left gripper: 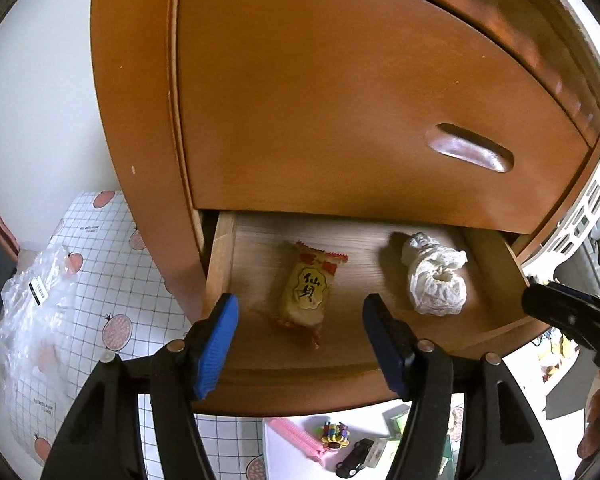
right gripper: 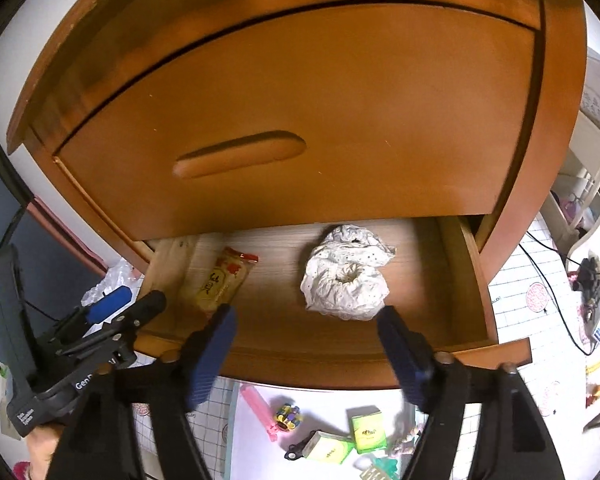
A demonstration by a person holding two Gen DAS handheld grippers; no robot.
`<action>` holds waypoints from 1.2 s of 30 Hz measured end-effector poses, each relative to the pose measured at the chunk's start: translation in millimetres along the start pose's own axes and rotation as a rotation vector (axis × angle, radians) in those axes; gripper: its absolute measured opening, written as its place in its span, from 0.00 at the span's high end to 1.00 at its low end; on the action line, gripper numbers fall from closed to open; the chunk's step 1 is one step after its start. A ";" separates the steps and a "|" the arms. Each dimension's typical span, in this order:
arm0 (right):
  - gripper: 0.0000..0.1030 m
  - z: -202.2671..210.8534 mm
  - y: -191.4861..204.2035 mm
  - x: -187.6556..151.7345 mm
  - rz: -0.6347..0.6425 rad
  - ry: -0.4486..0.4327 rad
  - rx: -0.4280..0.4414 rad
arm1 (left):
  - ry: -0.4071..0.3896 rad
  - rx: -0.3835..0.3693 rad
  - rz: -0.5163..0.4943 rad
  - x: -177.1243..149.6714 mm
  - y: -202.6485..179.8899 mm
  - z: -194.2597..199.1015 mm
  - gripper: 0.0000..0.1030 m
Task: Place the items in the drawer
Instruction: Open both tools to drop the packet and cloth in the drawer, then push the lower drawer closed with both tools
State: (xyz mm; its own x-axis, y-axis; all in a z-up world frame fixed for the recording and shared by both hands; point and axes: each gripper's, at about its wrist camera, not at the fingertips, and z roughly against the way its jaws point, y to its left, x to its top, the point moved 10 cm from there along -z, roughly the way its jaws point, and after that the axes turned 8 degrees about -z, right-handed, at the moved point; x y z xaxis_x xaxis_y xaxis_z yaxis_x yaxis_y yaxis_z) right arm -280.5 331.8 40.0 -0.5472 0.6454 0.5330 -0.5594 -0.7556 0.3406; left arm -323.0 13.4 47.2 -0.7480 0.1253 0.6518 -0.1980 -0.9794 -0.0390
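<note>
Both grippers hung over the front edge of the open drawer (left gripper: 496, 280), pointing down into it, and neither held anything. Left gripper (left gripper: 300, 320): its blue pads stood apart, the snack packet (left gripper: 306, 290) lying on the drawer floor between and just beyond them, touched by neither pad. Right gripper (right gripper: 306, 330): its jaws were spread wider, and the crumpled white cloth (right gripper: 346, 280) lay just past the fingertips, clear of both pads.

In the left view the packet sat near the middle of the drawer floor, standing lengthwise front to back, yellow with red ends and dark characters on its face. The cloth rested to its right, near the drawer's right wall, well apart from the packet. Above the drawer was a shut drawer front (left gripper: 360, 92) with a long recessed handle (left gripper: 470, 148). The right gripper showed at the far right edge of that view, dark and partly cut off.

In the right view the left gripper appeared at lower left, a hand (right gripper: 40, 452) under it, one blue pad visible.

Below the drawer, on a white sheet over a checked mat (left gripper: 100, 280), lay small things: a pink clip (right gripper: 260, 408), a many-coloured toy (right gripper: 288, 416), two green boxes (right gripper: 368, 428) and a small black car (left gripper: 356, 460). A clear plastic bag (left gripper: 36, 300) lay on the mat to the left.
</note>
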 end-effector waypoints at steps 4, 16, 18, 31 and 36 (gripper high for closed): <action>0.01 -1.2 -1.5 -0.6 0.006 -0.008 -0.005 | -0.024 0.004 0.020 -1.3 5.6 5.5 0.16; 0.00 -1.9 -7.8 -1.8 0.020 -0.028 -0.039 | -0.093 0.048 0.047 5.1 17.8 18.7 0.00; 0.00 -0.7 -8.5 -2.7 0.019 -0.029 -0.040 | -0.108 0.045 0.054 5.8 17.4 23.7 0.00; 0.00 29.0 -8.8 -33.3 0.035 -0.042 0.032 | -0.170 -0.029 0.045 -27.6 -10.5 67.9 0.00; 0.00 40.3 -15.2 -64.3 0.082 -0.049 0.027 | -0.152 -0.077 0.030 -62.6 -31.1 77.1 0.00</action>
State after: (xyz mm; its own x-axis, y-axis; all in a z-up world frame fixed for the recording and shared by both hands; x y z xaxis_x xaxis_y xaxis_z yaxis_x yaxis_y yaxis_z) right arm -211.7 297.3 31.8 -0.5587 0.5758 0.5969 -0.4970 -0.8086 0.3149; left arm -221.1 23.8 66.0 -0.6510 0.0655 0.7562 -0.2299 -0.9665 -0.1142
